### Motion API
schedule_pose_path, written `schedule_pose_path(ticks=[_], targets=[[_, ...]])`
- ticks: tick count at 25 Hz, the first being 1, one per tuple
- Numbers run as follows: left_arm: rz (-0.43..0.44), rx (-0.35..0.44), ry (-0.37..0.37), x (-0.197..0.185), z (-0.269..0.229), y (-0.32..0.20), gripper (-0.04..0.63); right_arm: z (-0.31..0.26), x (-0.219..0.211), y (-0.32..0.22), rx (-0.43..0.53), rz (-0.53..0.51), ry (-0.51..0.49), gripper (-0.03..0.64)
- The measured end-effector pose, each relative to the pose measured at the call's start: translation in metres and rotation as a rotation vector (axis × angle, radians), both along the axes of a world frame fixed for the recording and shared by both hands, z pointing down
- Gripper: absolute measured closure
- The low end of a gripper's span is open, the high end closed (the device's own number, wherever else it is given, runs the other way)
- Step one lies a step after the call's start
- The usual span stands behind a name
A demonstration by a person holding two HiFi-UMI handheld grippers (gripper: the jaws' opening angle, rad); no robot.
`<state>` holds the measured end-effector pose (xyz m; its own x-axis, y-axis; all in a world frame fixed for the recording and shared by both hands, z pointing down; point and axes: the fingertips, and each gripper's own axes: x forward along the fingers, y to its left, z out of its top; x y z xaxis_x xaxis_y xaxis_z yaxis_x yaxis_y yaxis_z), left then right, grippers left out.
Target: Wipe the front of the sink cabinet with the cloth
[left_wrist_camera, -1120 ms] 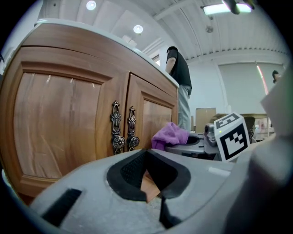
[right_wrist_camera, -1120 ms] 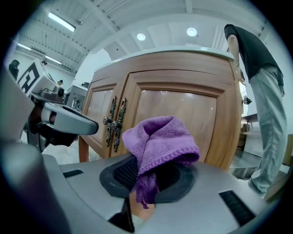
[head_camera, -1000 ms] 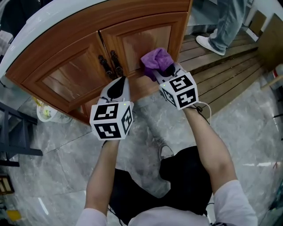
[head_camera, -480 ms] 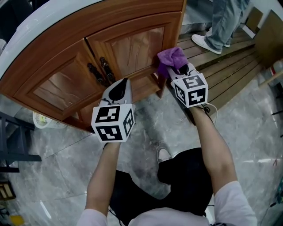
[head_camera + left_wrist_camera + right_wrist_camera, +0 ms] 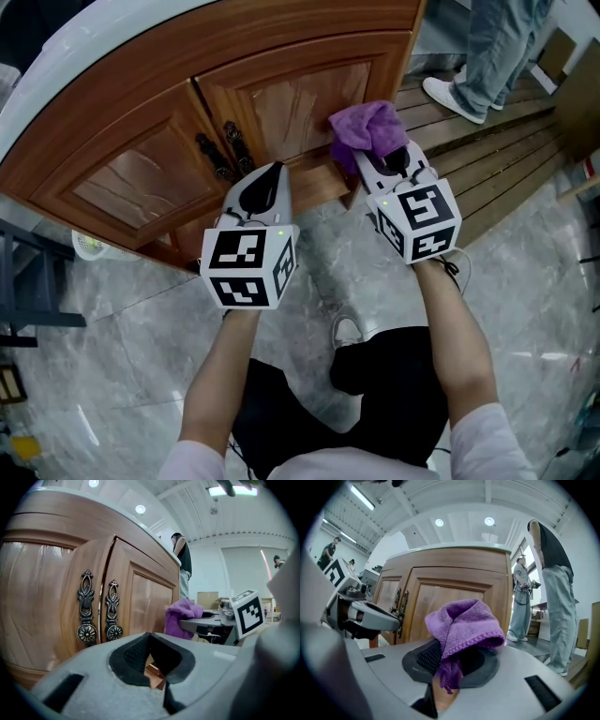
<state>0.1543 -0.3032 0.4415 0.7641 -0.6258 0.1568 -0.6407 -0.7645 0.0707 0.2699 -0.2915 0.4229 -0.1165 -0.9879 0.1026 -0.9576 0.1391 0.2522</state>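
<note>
The wooden sink cabinet (image 5: 141, 178) has two panelled doors with dark ornate handles (image 5: 225, 145) at the centre seam. My right gripper (image 5: 375, 155) is shut on a purple cloth (image 5: 364, 127), held against the lower right corner of the right door (image 5: 300, 94). In the right gripper view the cloth (image 5: 461, 625) bunches over the jaws, in front of the door (image 5: 454, 595). My left gripper (image 5: 265, 178) is shut with nothing in it, just below the handles (image 5: 96, 606), near the door's bottom rail.
A person in jeans and white shoes (image 5: 469, 80) stands on a wooden slatted platform (image 5: 487, 141) right of the cabinet. A white basket (image 5: 89, 246) sits on the marble floor at the left. The white countertop rim (image 5: 56, 47) overhangs the doors.
The right gripper with the cloth moved right along the right door to its right edge, then shifted slightly back and lower. The left gripper stayed shut below the handles.
</note>
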Motion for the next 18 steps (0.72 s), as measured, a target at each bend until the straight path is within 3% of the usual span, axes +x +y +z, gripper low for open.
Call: schedule_pose_path(ticks=[5,10,18], targets=[[-0.023,-0.034,-0.002,-0.013,-0.011,0.000,0.591,-0.016,-0.052,-0.003,-0.002,-0.113,-0.094,0.549],[-0.087,-0.033,-0.012,-0.037,-0.048,-0.007,0.591,-0.019,-0.091,-0.003,-0.114,-0.162,-0.116,0.549],[-0.132,-0.093,-0.037,-0.068,-0.161,0.028,0.591,-0.129,-0.126,0.030,-0.218,-0.229,-0.124,0.549]])
